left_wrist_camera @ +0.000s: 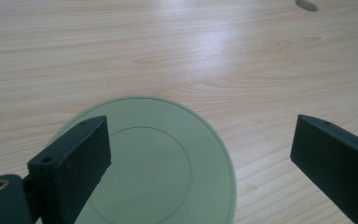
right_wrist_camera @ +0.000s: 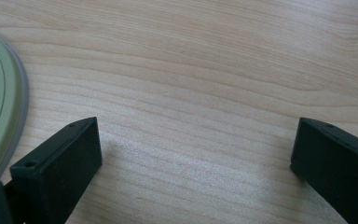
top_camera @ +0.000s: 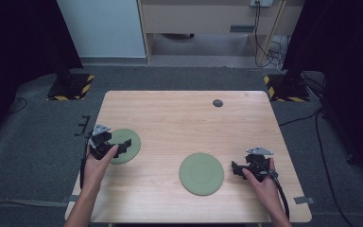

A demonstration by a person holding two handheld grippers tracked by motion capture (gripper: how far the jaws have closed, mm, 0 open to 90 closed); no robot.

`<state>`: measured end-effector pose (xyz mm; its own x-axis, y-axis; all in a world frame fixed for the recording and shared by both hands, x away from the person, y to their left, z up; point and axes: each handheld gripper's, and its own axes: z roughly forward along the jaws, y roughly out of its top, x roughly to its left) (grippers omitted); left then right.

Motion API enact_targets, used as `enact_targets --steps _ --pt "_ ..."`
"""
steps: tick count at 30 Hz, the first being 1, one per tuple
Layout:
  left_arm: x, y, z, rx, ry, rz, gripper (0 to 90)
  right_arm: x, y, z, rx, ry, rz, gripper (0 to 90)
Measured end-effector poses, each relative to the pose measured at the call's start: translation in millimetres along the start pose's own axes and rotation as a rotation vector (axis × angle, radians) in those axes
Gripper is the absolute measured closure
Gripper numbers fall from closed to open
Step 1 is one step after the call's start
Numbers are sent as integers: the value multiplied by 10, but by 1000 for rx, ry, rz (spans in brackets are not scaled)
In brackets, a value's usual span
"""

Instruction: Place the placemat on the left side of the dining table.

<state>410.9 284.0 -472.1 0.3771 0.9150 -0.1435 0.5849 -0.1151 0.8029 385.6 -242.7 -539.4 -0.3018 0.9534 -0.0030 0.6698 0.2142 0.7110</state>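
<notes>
We see two green plates on the wooden bench: our left claw gapes wide over the left plate, our right claw equally wide just beside the right plate.

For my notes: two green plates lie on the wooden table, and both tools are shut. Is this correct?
Not quite. The two green plates do lie on the wooden table, but both tools are open: each gripper view shows its jaws wide apart, left tool, right tool.

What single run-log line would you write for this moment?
left tool: open, over left green plate | right tool: open, over bare table, beside centre green plate | nothing held
</notes>
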Motion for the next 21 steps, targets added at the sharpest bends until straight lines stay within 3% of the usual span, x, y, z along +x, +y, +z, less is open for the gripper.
enact_targets --steps 11,21 --pt "-291 -27 1 -8 -69 39 44 0 0 0 0 1 0 20" --pt "-444 -118 29 -5 -115 49 43 -1 0 0 0 1 -1 20"
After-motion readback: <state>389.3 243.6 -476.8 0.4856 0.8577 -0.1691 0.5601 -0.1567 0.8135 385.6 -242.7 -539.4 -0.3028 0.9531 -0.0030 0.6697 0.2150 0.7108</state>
